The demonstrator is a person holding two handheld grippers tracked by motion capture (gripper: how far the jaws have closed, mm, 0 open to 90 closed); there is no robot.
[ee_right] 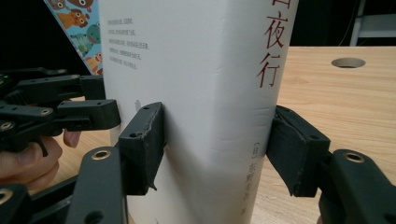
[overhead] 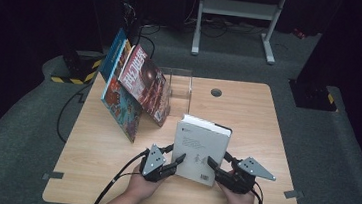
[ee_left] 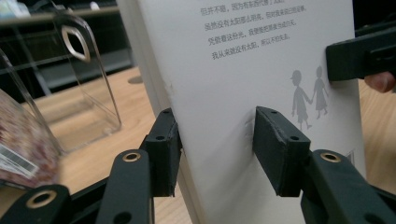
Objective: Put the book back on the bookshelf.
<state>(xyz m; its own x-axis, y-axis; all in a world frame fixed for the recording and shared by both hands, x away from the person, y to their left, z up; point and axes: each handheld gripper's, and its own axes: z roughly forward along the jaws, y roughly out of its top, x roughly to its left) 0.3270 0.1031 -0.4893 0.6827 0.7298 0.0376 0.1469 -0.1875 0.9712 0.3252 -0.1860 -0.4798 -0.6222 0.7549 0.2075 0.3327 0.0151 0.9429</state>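
Both forearms enter at the near edge of the wooden table [overhead: 248, 113], each hand carrying a gripper. Left gripper [overhead: 179, 158] sits at the left side of the white book [overhead: 200, 149]; right gripper [overhead: 211, 164] sits at the book's right side, at the spine.

White book: stands upright near the front middle of the table, back cover toward the person, grey figure print low on the cover.

Left gripper, own view: jaws partly closed, one pad pressed on the back cover [ee_left: 261, 84], the other pad on the far face at the page edge. Book clamped.

Right gripper, own view: jaws part-way closed, one on each side of the spine [ee_right: 219, 93]. Both pads meet the book's faces; grip appears established.

Behind and left: two colourful books [overhead: 135, 85] lean against a clear plastic stand [overhead: 180, 84], well apart from the white book. A round cable hole [overhead: 216, 92] lies in the tabletop farther back.
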